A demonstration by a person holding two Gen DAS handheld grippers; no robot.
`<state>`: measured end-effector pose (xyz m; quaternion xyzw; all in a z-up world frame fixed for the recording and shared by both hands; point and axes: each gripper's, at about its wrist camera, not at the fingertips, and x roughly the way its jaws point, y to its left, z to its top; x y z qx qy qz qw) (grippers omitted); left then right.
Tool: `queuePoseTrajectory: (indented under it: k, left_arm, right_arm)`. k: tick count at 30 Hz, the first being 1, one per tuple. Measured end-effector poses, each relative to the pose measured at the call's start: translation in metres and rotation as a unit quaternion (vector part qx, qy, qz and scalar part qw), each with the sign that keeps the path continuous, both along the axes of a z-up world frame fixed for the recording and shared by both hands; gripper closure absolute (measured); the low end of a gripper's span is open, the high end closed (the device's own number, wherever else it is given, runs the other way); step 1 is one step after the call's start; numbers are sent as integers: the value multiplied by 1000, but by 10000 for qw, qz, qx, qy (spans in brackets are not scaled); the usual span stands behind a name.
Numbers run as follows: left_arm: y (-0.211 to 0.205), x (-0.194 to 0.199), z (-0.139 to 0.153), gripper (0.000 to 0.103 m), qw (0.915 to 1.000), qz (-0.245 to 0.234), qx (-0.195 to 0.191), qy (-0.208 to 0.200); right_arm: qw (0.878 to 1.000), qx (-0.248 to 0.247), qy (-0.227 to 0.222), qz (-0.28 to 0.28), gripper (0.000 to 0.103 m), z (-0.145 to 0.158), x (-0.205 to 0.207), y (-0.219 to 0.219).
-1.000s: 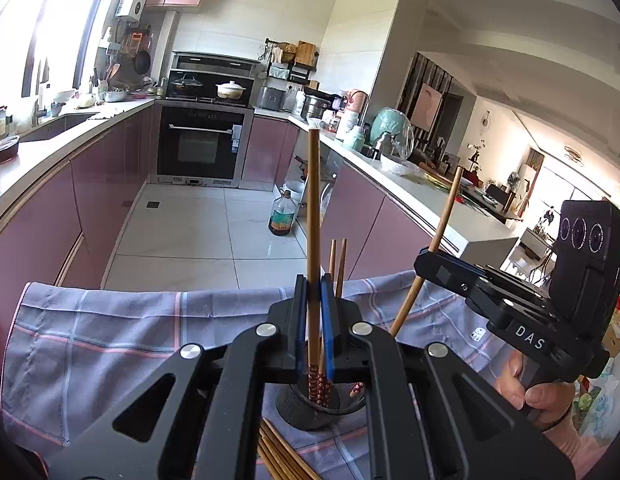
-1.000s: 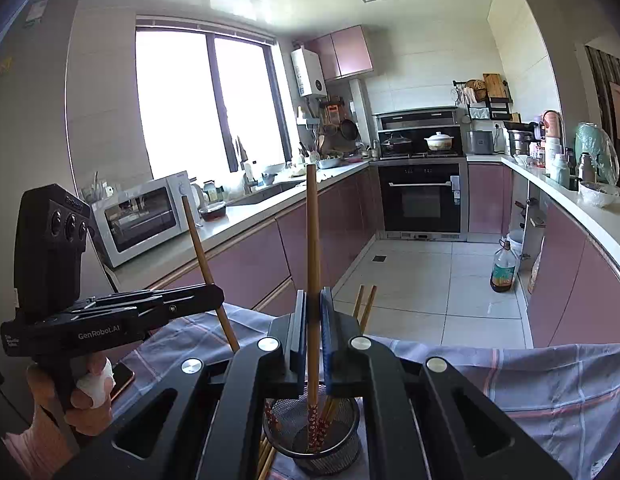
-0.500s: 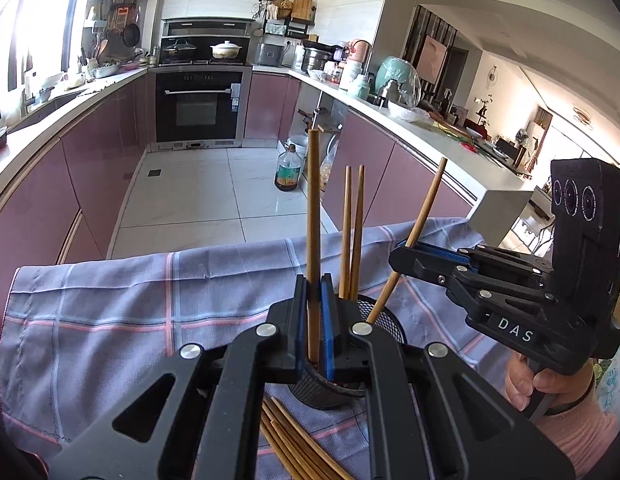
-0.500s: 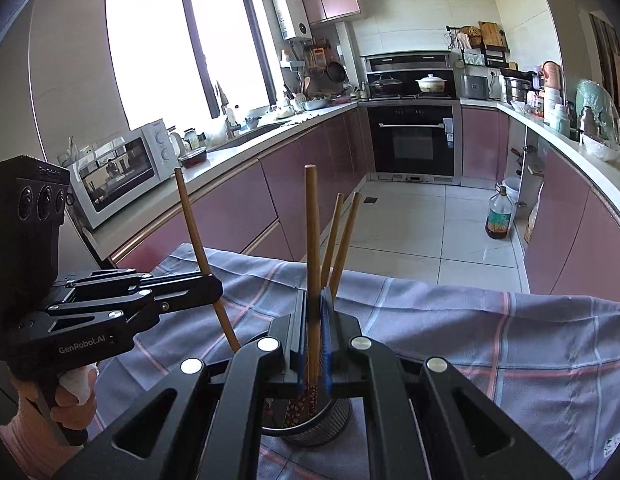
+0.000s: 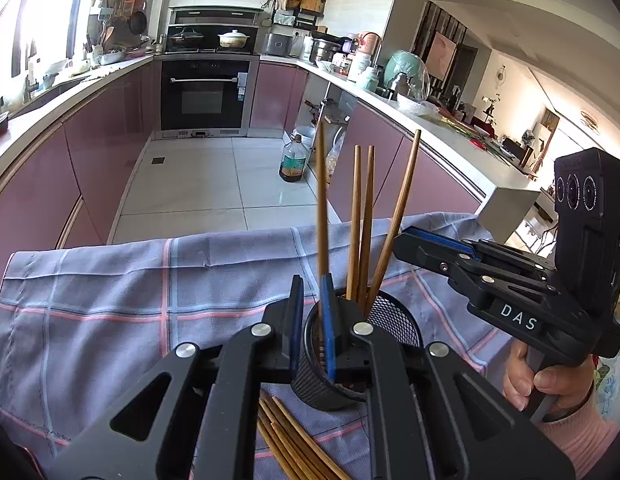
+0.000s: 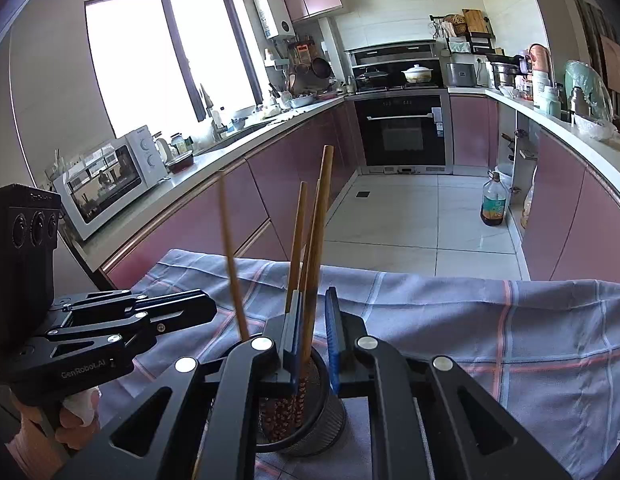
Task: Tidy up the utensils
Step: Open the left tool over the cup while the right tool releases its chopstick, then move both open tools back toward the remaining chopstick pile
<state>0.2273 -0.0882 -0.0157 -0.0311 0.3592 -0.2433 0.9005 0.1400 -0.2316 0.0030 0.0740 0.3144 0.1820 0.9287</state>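
Your left gripper [image 5: 311, 322] and right gripper [image 6: 314, 334] are opening, brown wooden chopsticks [image 5: 320, 208] loose between pads, above the black mesh cup's rim [image 5: 406, 312].

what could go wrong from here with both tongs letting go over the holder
1. Both tongs, left and right, are opening with a chopstick between each pair; a stick catching a pad could tip out rather than settle.
2. The mesh holder is light and sits on a loose cloth, so a nudge might topple it.
3. Loose chopsticks lie against its base and could roll.
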Motion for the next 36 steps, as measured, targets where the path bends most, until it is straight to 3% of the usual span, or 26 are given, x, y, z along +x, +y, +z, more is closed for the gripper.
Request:
queuePoseTrajectory:
  k: [6, 13, 23, 28, 36]
  left_arm:
    - [11, -12, 0, 89, 9999, 141, -60, -64]
    - [32, -33, 2, 84, 9990, 342, -113, -248]
    - [66, -79, -14, 74, 9978, 557, 126, -332]
    - [75, -95, -34, 71, 9980, 607, 141, -84]
    - [68, -113, -81, 67, 9974, 500, 273, 438]
  right_arm:
    - [9999, -46, -127, -33, 83, 4, -9, -2]
    - [9997, -17, -254, 60, 82, 9, -27, -5]
    - [9965, -140, -454, 694, 73, 11, -80, 9]
    - [9958, -131, -169, 893, 70, -9, -92, 18]
    - [9922, -300, 635, 1032, 70, -66, -99, 37]
